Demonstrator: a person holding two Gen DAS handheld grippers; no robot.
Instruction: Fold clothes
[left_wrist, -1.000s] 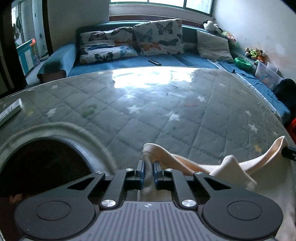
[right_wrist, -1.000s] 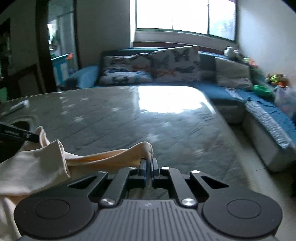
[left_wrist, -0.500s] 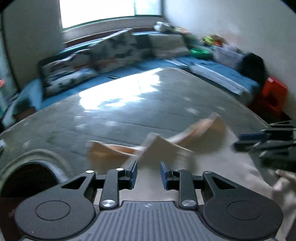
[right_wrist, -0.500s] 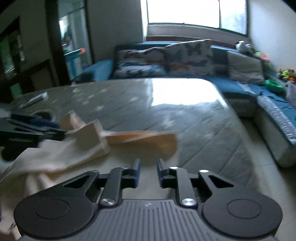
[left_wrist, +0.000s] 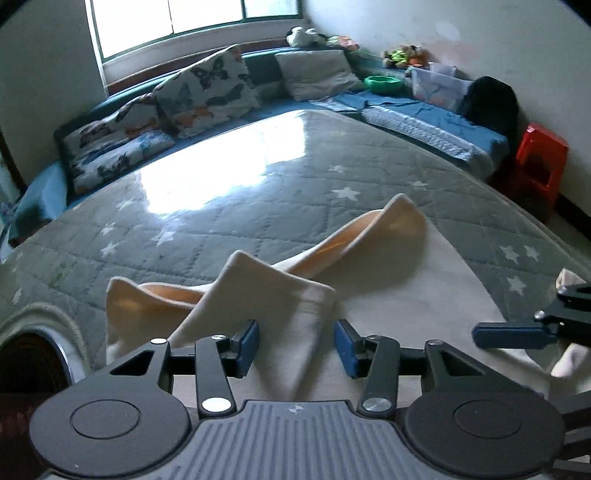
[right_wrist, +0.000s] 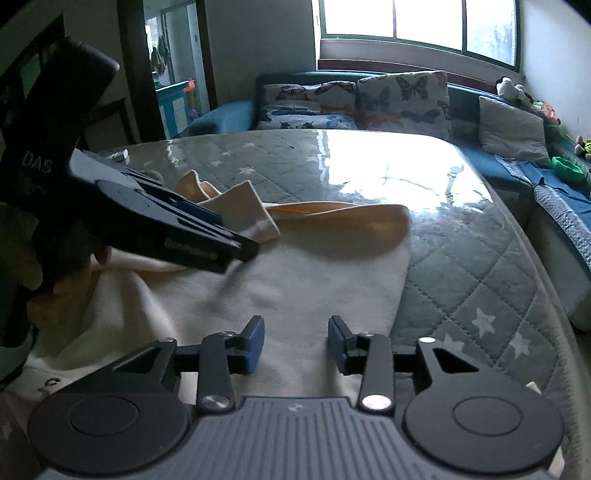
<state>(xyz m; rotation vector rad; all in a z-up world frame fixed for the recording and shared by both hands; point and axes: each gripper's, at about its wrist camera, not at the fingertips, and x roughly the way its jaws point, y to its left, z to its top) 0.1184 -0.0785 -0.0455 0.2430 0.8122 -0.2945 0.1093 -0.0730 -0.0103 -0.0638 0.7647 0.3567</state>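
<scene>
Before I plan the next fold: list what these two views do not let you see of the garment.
- Cream garment, left wrist view: its near edge is hidden under the open left gripper.
- Right wrist view: its left part lies behind the left gripper's body and the hand holding it; the near hem is hidden by the right gripper.
- Garment type: cannot tell; no view shows its whole outline.

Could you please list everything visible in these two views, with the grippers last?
Cream garment: one, cream with orange lining, partly folded on the table.
Table: one, grey quilted star cover under glossy film.
Sofa: one, blue, behind the table.
Butterfly cushions: three, pale patterned, on the sofa.
Grey cushion: one, on the sofa.
Green bowl: one, on the sofa.
Red stool: one, beside the sofa.
Left gripper: open, above the garment.
Right gripper: open, above the garment.
</scene>
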